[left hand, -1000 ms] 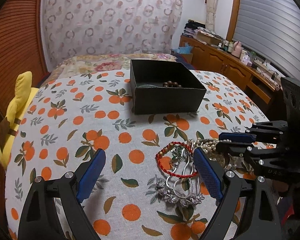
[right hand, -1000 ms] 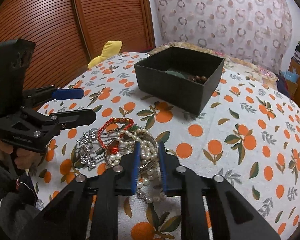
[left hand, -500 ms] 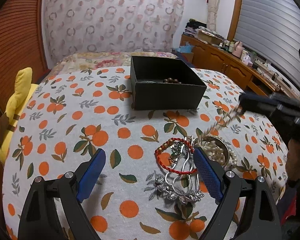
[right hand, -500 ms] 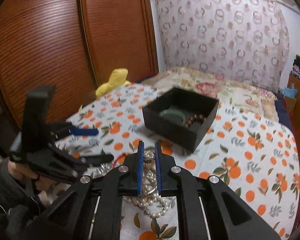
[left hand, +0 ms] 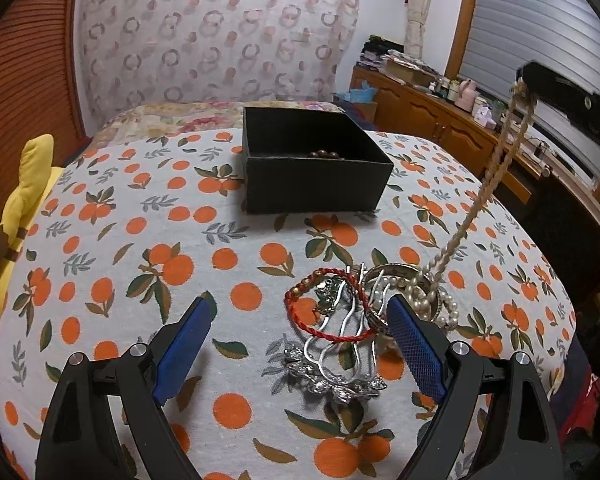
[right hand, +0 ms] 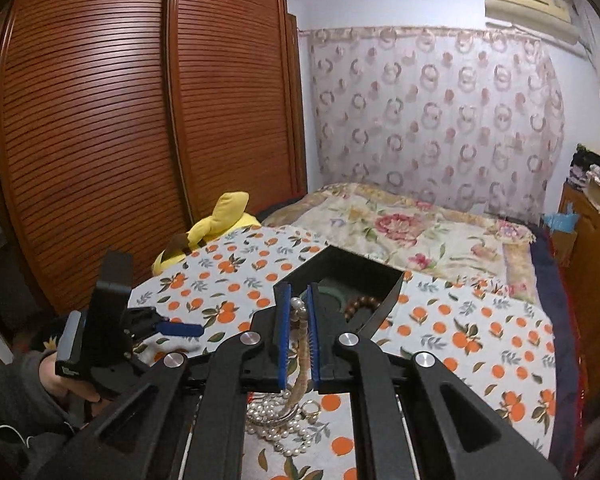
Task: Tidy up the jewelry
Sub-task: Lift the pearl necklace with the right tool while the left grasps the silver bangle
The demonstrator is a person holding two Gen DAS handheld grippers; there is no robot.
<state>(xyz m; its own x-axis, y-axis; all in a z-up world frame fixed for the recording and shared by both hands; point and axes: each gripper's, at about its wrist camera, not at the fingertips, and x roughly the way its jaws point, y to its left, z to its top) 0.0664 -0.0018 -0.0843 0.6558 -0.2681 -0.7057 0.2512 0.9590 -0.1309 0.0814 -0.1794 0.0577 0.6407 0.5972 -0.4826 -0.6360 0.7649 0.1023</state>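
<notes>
Pearls on a long necklace [left hand: 476, 204] run as a taut doubled strand, its long axis slanting steeply from the jewelry pile [left hand: 364, 304] up and to the right to the right hand-held gripper [right hand: 298, 336], whose blue pads are closed on it; in the right wrist view the strand passes between the pads and hangs down to loose loops of pearls on the cloth. No readable writing shows on the jewelry; a small pale label on the left device's body is too blurred to read. The pile also holds a red cord bracelet [left hand: 328, 308], a silver hair comb [left hand: 340, 360] with its prongs pointing away from the camera, and a metal bangle [left hand: 400, 272]. The left hand-held gripper [left hand: 300, 344] is wide open and holds nothing, its pads flanking the pile low over the orange-print bedspread [left hand: 140, 240]. Farther back on the bed sits an open black box [left hand: 316, 168] with brown beads [left hand: 324, 155] inside. A yellow plush toy [left hand: 16, 216] lies at the left edge.
</notes>
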